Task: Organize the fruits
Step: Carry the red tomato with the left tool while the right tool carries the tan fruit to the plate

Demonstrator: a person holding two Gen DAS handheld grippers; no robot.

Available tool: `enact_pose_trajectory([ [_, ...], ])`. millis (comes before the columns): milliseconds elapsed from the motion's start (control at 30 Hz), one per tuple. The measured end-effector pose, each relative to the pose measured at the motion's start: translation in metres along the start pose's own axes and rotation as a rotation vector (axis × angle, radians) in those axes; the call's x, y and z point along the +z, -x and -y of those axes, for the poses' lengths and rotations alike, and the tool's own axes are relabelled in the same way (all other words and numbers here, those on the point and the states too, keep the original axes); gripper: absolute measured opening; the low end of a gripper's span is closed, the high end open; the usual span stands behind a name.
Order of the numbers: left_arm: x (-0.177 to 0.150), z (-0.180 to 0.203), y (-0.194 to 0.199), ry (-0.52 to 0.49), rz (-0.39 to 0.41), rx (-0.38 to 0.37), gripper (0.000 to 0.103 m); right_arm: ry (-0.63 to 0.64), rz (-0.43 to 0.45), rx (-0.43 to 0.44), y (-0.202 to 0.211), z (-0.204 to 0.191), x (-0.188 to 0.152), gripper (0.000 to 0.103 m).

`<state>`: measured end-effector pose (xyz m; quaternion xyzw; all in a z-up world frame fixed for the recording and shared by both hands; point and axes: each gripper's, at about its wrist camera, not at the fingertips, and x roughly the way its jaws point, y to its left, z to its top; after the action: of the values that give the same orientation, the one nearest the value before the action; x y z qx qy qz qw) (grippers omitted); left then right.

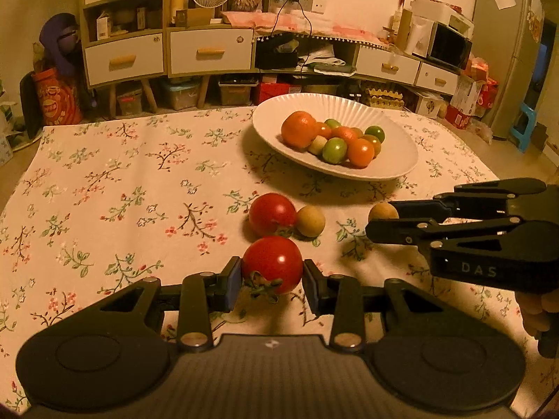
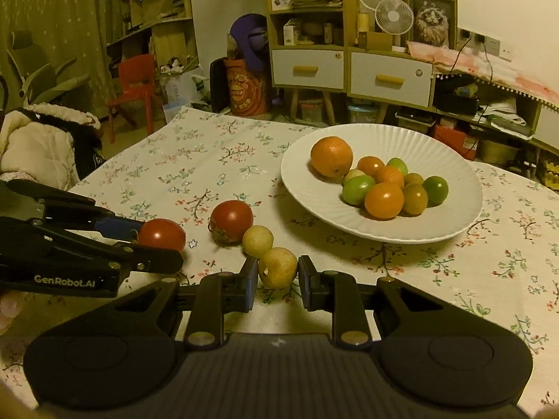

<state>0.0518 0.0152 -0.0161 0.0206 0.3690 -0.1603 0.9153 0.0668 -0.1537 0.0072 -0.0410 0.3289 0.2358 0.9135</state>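
While a heaped white plate (image 1: 391, 167) waits ahead, left gripper (image 1: 271, 274) pinching a red tomato (image 1: 272, 263), right gripper (image 2: 277, 272) clamped on a yellow fruit (image 2: 278, 267), another tomato (image 1: 272, 213) and yellow ball (image 1: 310, 221) just beyond, unplaced.

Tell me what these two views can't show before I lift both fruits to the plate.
- Left gripper on red tomato: its underside and cloth contact are hidden by the tomato itself, left wrist view.
- Right gripper on yellow fruit: far side hidden, right wrist view.
- Plate: lower fruits covered by upper ones.
- Near table edge: blocked by gripper bodies, both views.
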Motion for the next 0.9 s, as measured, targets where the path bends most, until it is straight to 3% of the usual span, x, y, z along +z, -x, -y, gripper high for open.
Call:
enact_pose_trajectory([
  [533, 0.050, 0.043, -0.023, -0.054, 0.047, -0.036, 0.039, -0.134, 0.063, -0.075, 0.013, 0.055, 0.015, 0.022],
  [733, 0.066, 0.052, -0.041, -0.034, 0.033, -0.076, 0.039, -0.162, 0.066, -0.105, 0.005, 0.073, 0.022, 0.022],
  [900, 0.074, 0.059, -0.061, -0.049, 0.005, -0.065, 0.039, -0.204, 0.064, -0.127, -0.002, 0.086, 0.027, 0.022],
])
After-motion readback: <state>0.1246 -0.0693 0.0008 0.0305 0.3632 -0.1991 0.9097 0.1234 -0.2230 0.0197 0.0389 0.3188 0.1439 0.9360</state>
